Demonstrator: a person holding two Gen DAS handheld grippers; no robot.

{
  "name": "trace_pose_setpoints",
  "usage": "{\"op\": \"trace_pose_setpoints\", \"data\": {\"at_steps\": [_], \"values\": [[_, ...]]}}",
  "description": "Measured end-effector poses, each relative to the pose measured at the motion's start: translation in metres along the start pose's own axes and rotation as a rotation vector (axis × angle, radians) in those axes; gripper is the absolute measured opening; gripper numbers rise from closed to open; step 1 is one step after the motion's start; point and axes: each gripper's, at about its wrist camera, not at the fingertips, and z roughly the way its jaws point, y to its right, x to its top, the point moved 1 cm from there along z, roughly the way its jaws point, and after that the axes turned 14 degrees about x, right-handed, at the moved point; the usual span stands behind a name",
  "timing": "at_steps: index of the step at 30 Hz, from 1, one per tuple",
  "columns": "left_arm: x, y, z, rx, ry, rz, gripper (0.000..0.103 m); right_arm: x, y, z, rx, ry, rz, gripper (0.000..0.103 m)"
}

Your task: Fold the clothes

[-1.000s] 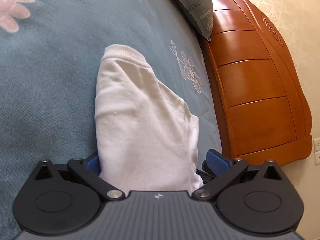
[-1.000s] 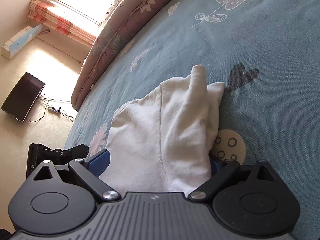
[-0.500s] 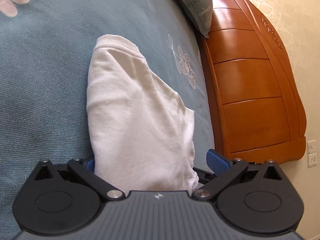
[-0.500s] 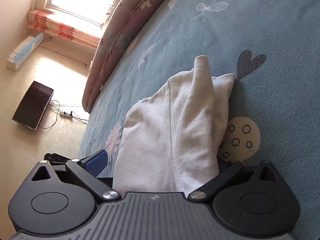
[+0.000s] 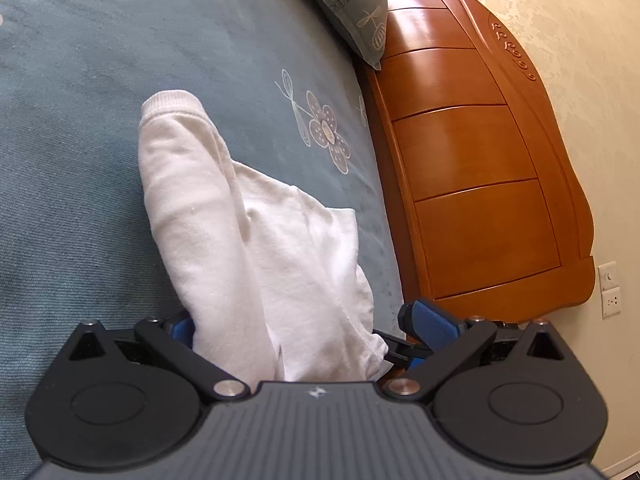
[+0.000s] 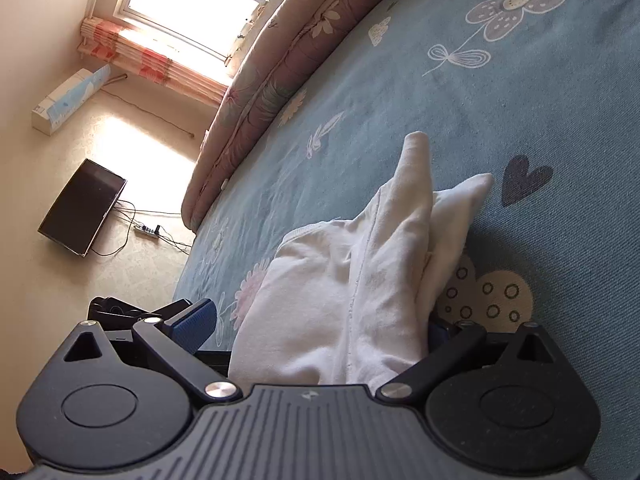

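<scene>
- On the blue bedspread [image 5: 80, 128] lies a white garment [image 5: 256, 248]; it is bunched up and part folded; its near end runs in between the fingers of both tools
- Left gripper [image 5: 308, 332]: its two blue pads sit wide apart; the left pad [image 5: 182, 326] is mostly hidden by the cloth and touches it; the right pad [image 5: 434, 322] stands clear of the cloth, with a gap between them; so the jaws are wide and do not pinch the cloth
- A long sleeve with a ribbed cuff [image 5: 170, 100] points away from the left tool; the cuff rests on the bedspread near a printed flower [image 5: 328, 136]
- A wooden headboard [image 5: 480, 168] stands on the right of the bed; a grey-green pillow [image 5: 352, 12] leans on it; two wall switches [image 5: 610, 290] sit on the cream wall
- Right gripper [image 6: 320, 328]: its left pad [image 6: 196, 324] stands off to the side, apart from the cloth; the other pad is hidden under the white cloth; the jaws look wide and not closed on it
- From the right wrist camera the white garment [image 6: 352, 292] makes a pointed heap; its tip lies near a dark heart print [image 6: 524, 178]; a tan spotted heart print [image 6: 492, 296] lies just beside the cloth
- A folded pink quilt [image 6: 280, 80] lies along the far edge of the bed; a dark screen [image 6: 82, 206] and a power strip [image 6: 146, 231] sit on the floor; a bright window [image 6: 200, 4] shines above
</scene>
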Motion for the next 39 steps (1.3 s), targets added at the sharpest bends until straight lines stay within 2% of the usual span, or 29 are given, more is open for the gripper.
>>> {"op": "trace_pose_setpoints", "data": {"at_steps": [10,23,29,33,39], "values": [[0.007,0.056,0.035,-0.001,-0.031,0.093,0.101,0.014,-0.003,-0.041,-0.053,0.065,-0.071,0.102],[0.02,0.161,0.133,-0.076,-0.114,0.24,0.101,0.073,0.012,-0.131,-0.264,0.144,-0.227,0.102],[0.029,0.194,0.182,-0.149,-0.145,0.239,0.101,0.105,0.026,-0.173,-0.347,0.182,-0.28,0.102],[0.029,0.205,0.209,-0.189,-0.168,0.202,0.101,0.126,0.041,-0.195,-0.375,0.211,-0.304,0.102],[0.02,0.201,0.233,-0.172,-0.19,0.177,0.101,0.152,0.074,-0.21,-0.371,0.229,-0.268,0.102]]}}
